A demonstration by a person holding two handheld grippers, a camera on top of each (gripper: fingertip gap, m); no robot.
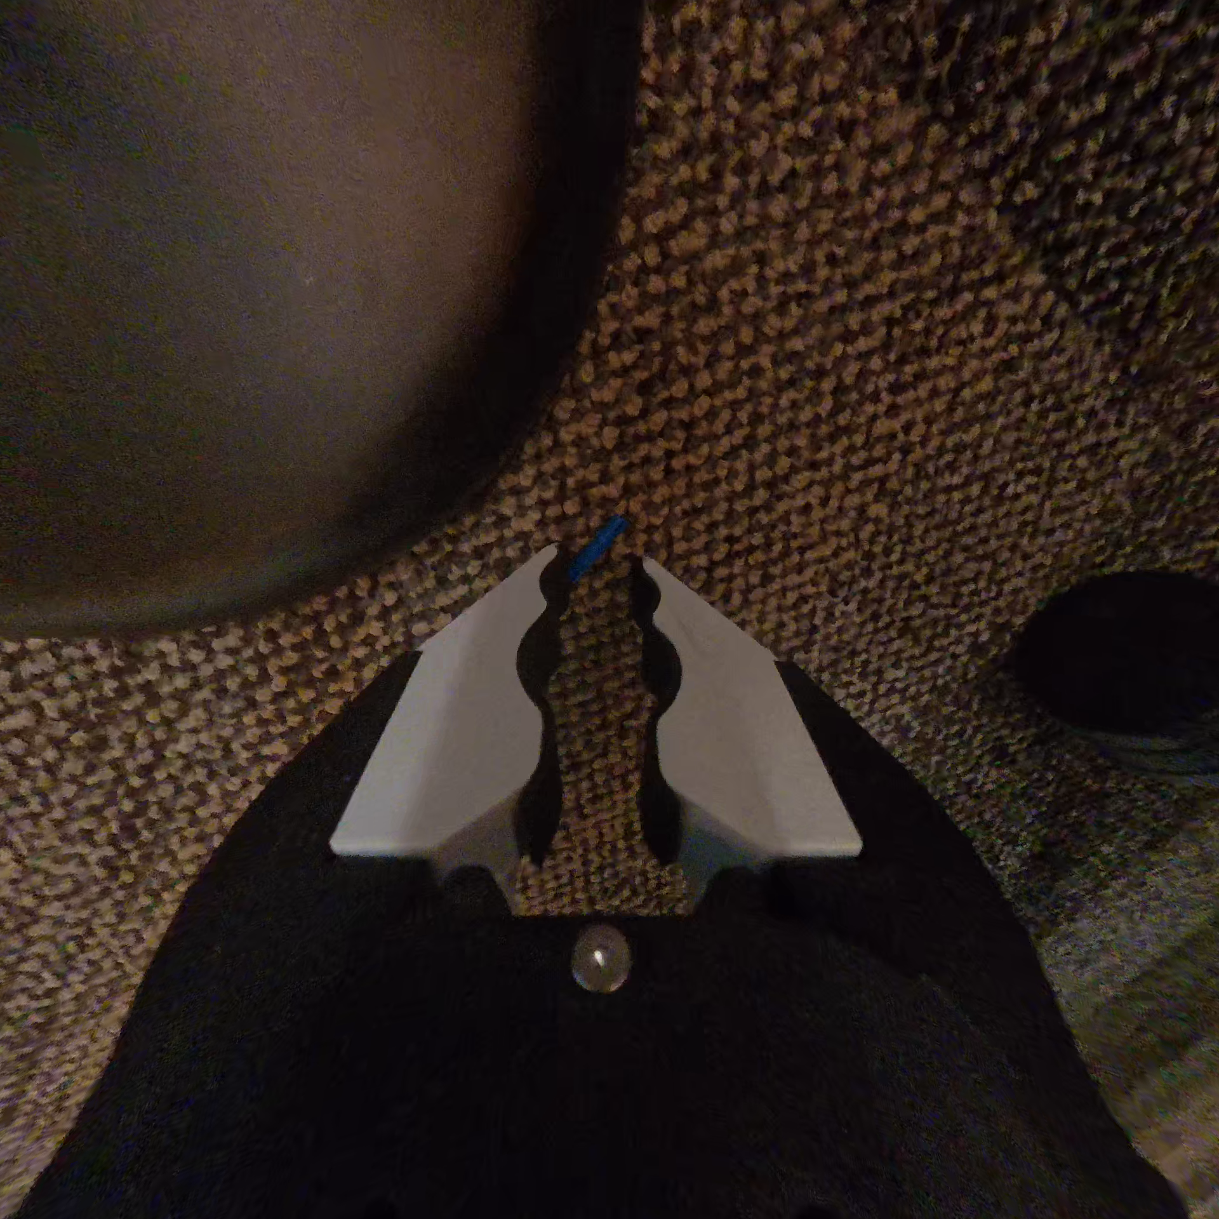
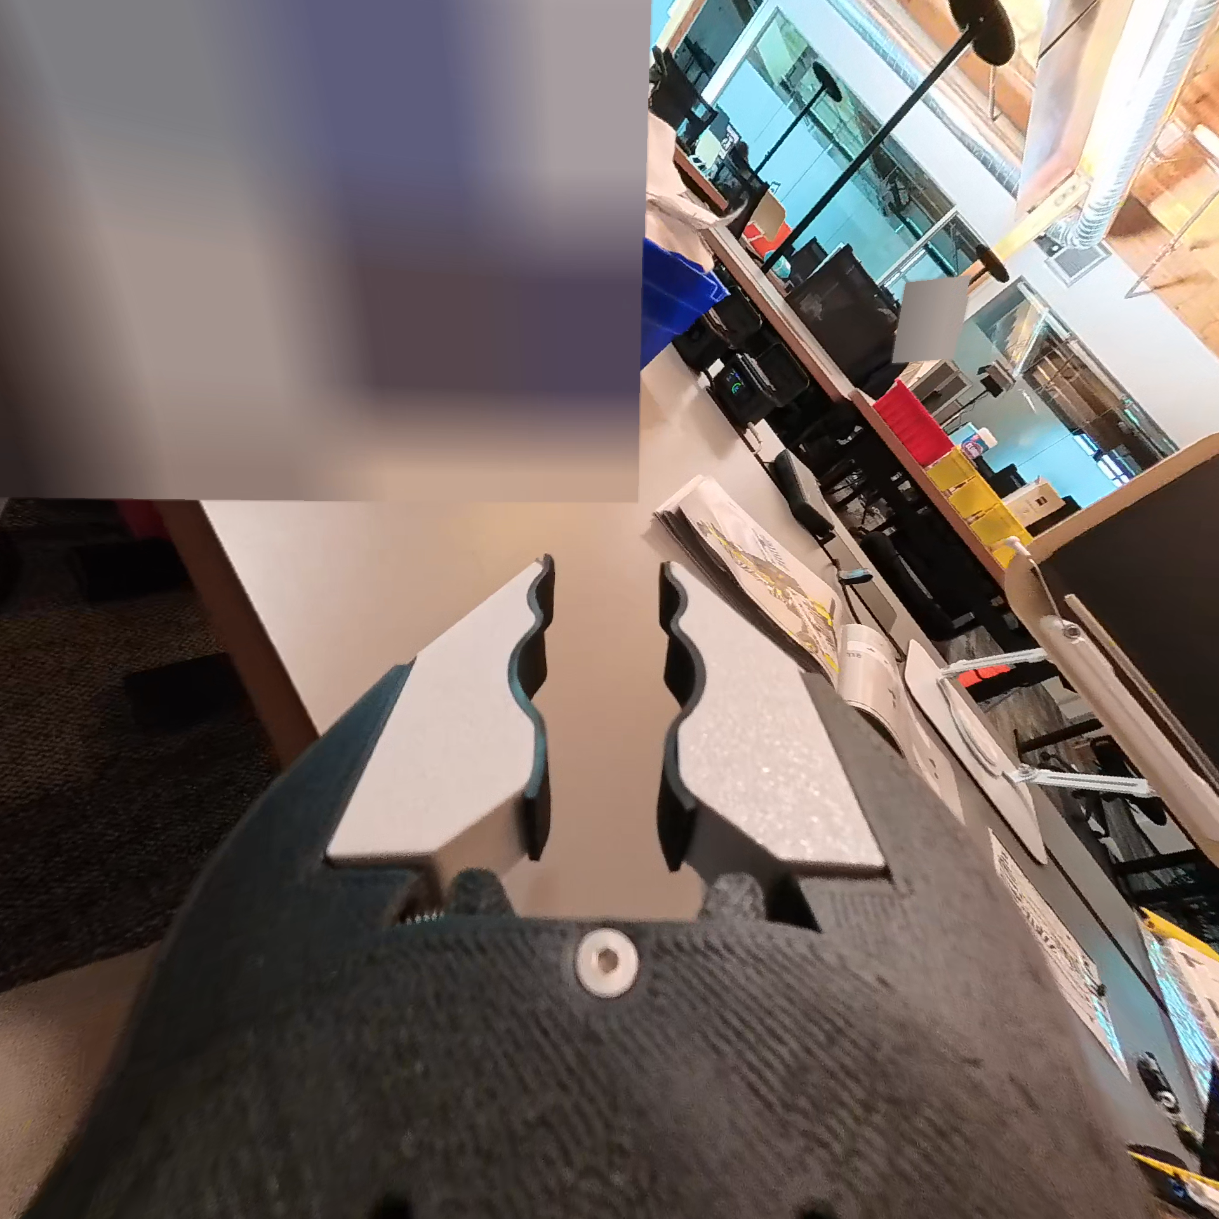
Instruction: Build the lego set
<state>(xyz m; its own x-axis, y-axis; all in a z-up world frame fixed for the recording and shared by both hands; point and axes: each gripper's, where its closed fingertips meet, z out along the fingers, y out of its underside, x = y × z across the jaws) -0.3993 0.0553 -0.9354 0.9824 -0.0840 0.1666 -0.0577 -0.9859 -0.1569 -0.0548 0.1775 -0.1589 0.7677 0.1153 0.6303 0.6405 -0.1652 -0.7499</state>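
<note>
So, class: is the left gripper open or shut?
Open. The left gripper shows carpet between its fingers, with a small blue piece lying at the tips.

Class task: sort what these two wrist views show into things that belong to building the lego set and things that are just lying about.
Belongs to the job:
- small blue piece on the carpet, at the open left gripper
- instruction booklets on the table
- open right gripper

Lying about:
- blue bin
- red and yellow bins

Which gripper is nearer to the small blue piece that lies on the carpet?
Left. The left gripper hovers over the carpet with the small blue piece right at its open fingertips. The right gripper points over a table; the piece does not show there.
</note>
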